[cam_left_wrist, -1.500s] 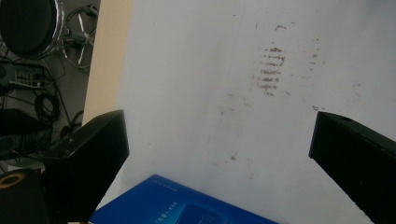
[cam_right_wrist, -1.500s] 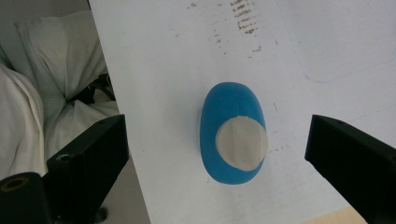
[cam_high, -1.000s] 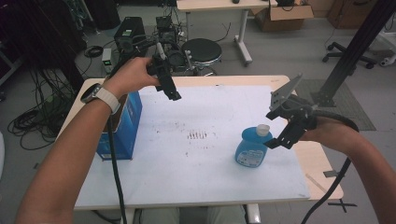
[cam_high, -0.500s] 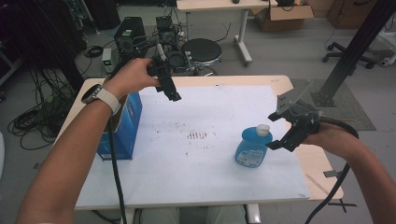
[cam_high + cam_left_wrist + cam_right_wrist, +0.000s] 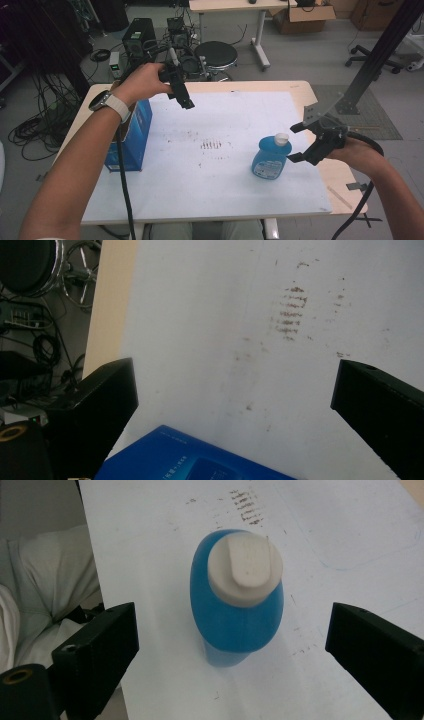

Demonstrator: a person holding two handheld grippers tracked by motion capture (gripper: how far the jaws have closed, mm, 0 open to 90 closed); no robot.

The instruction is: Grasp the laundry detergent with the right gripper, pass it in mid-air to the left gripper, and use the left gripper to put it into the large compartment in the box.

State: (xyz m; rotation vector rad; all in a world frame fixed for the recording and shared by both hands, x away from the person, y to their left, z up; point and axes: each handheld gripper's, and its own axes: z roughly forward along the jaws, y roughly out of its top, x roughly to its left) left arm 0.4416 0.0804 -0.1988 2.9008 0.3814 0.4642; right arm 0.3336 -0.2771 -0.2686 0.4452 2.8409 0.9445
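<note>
A blue bottle (image 5: 269, 159) with a white flip cap (image 5: 282, 139) stands upright on the white sheet (image 5: 210, 120), right of centre. My right gripper (image 5: 296, 143) hovers open just to its right, jaws level with the cap and shoulder, touching nothing. In the right gripper view the bottle (image 5: 235, 610) sits between and beyond the wide-apart jaws of that gripper (image 5: 230, 617). My left gripper (image 5: 185, 101) hangs open and empty above the sheet's far left, beside a blue box (image 5: 131, 136). The left gripper view has the box top (image 5: 190, 460) just below the spread jaws of the gripper (image 5: 235, 377).
Brown stains (image 5: 211, 145) mark the middle of the sheet. The wooden table edge (image 5: 345, 195) shows past the sheet at the right. Behind the table stand a round stool (image 5: 215, 54), equipment and cables. A black post (image 5: 370, 60) rises at the far right.
My right gripper has drawn slightly back toward the near right, away from the bottle's cap. The bottle and the left gripper have stayed put.
</note>
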